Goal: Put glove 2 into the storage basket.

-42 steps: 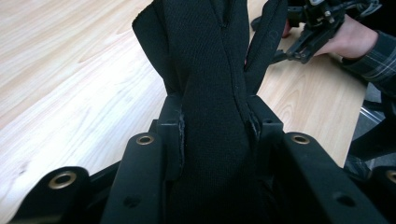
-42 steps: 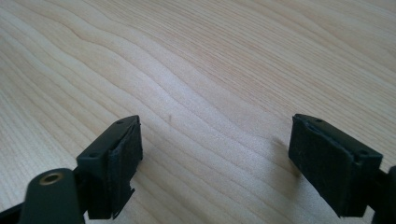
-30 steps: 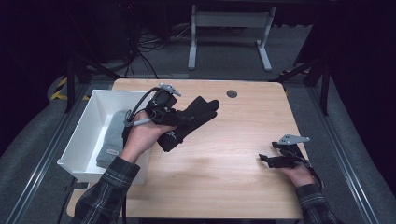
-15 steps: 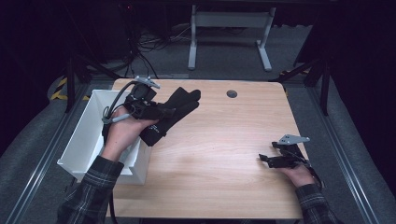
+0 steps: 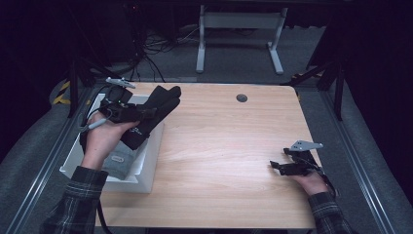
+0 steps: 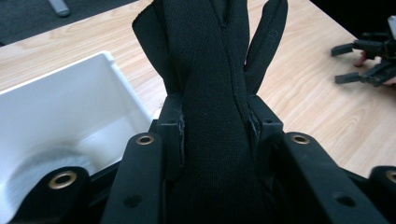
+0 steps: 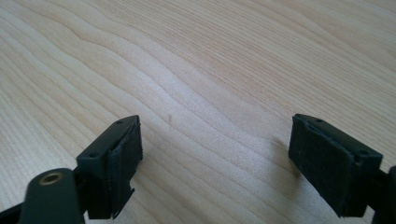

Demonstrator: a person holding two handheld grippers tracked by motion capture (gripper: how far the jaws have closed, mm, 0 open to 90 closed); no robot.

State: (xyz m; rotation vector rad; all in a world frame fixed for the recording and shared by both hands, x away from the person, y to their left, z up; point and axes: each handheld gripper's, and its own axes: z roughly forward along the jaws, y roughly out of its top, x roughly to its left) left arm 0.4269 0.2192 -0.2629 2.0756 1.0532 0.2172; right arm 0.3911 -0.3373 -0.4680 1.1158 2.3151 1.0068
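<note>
While clamped in the left claw (image 5: 146,113), a black glove (image 5: 155,108) is held above the white bin (image 5: 152,161).
The glove is pinched between both pads; a grey folded item (image 5: 118,161) is already seen inside the bin. Lowering and release are judged outstanding. The right claw (image 5: 278,167) is rested wide open and empty on the desk (image 5: 229,141).

A dim lab-like room: bare wooden table (image 5: 229,141), tangled floor cables (image 5: 156,46), grey carpet, metal stand legs (image 5: 238,36).

In the left gripper view we lose the black glove's (image 6: 212,93) tips past the top edge; it hides most of the white bin's (image 6: 70,107) grey contents.
</note>
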